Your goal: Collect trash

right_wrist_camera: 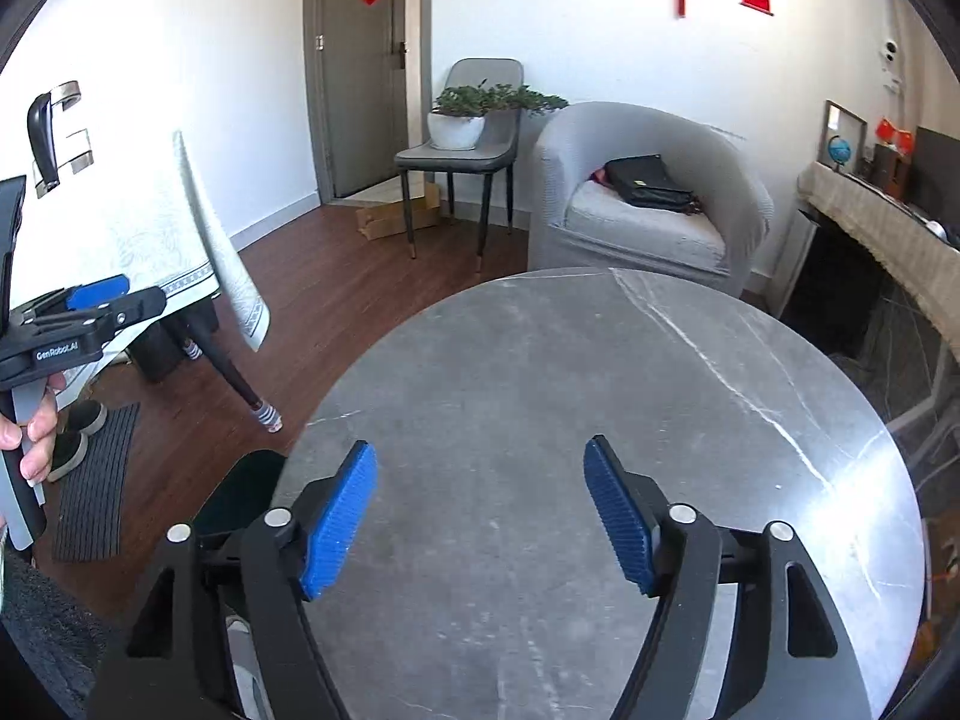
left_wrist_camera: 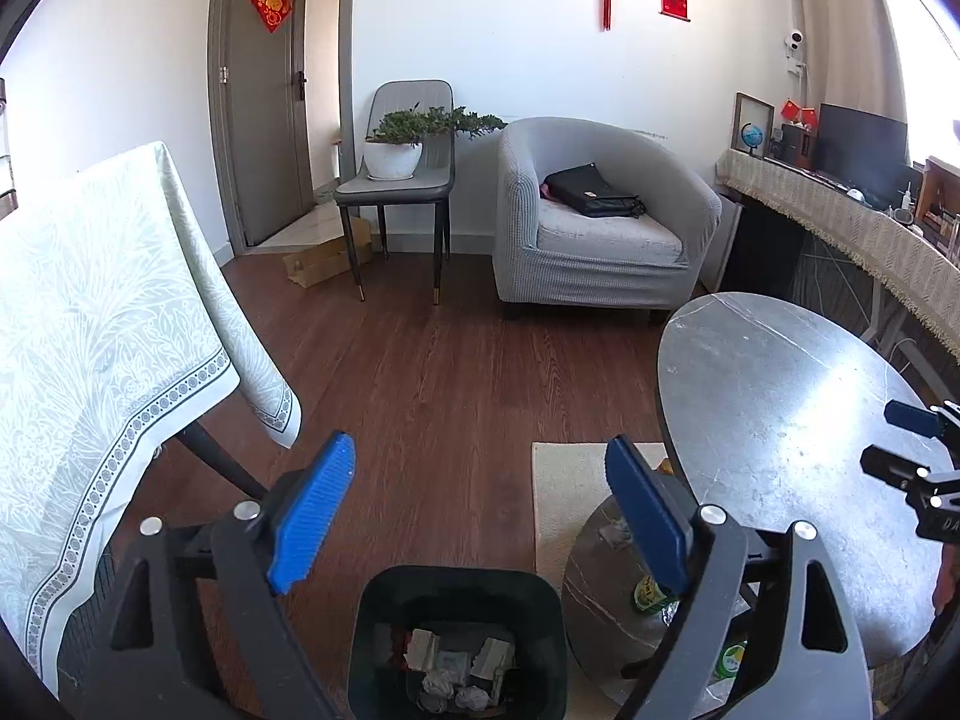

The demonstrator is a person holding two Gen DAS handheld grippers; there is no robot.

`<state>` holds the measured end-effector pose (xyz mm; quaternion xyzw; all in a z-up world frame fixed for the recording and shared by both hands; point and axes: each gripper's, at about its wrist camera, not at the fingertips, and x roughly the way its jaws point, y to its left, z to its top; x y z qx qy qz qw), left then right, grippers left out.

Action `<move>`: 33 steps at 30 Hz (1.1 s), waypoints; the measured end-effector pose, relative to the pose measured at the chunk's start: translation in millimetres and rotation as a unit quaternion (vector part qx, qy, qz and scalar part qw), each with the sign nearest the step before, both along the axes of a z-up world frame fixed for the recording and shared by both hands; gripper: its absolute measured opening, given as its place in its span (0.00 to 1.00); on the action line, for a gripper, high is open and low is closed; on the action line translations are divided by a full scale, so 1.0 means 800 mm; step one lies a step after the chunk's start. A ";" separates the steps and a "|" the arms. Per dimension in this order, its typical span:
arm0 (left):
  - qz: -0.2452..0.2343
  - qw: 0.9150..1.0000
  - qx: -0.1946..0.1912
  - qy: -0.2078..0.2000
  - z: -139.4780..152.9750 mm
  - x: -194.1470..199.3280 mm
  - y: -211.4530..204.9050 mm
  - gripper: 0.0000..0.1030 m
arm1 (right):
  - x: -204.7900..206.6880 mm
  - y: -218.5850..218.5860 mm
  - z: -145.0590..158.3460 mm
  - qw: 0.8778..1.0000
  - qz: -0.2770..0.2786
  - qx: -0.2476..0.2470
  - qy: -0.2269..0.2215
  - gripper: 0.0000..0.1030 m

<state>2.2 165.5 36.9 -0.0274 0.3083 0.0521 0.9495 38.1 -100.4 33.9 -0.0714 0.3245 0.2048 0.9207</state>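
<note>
Grey marble counter (right_wrist_camera: 540,390) fills your right wrist view, where your right claw (right_wrist_camera: 480,516) gapes wide above it, holding nothing. Only the left wrist view shows the black trash bin (left_wrist_camera: 459,612) on the floor, near and left of the counter, crumpled paper (left_wrist_camera: 456,672) inside, your left claw (left_wrist_camera: 480,516) wide open and unladen above it.

Left tongs (left_wrist_camera: 480,516) and right tongs (right_wrist_camera: 480,516) both gape, holding nothing.
</note>
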 end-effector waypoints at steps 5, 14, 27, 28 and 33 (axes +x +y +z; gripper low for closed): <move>-0.009 1.000 0.004 0.010 -0.006 -0.001 -0.019 0.91 | -0.002 -0.038 0.002 1.000 -0.018 0.005 0.001 0.80; 0.011 1.000 0.011 0.009 -0.009 -0.011 -0.035 0.93 | -0.027 -0.075 0.010 1.000 -0.005 0.023 0.001 0.84; 0.021 0.999 0.022 0.013 -0.008 -0.019 -0.057 0.94 | -0.026 -0.105 0.009 0.999 0.013 0.043 0.004 0.85; 0.022 0.999 0.028 0.011 -0.008 -0.019 -0.058 0.94 | -0.026 -0.105 0.010 0.999 0.014 0.043 0.004 0.85; 0.020 0.999 0.030 0.017 -0.011 -0.016 -0.058 0.94 | -0.024 -0.103 0.007 0.999 0.019 0.045 0.009 0.85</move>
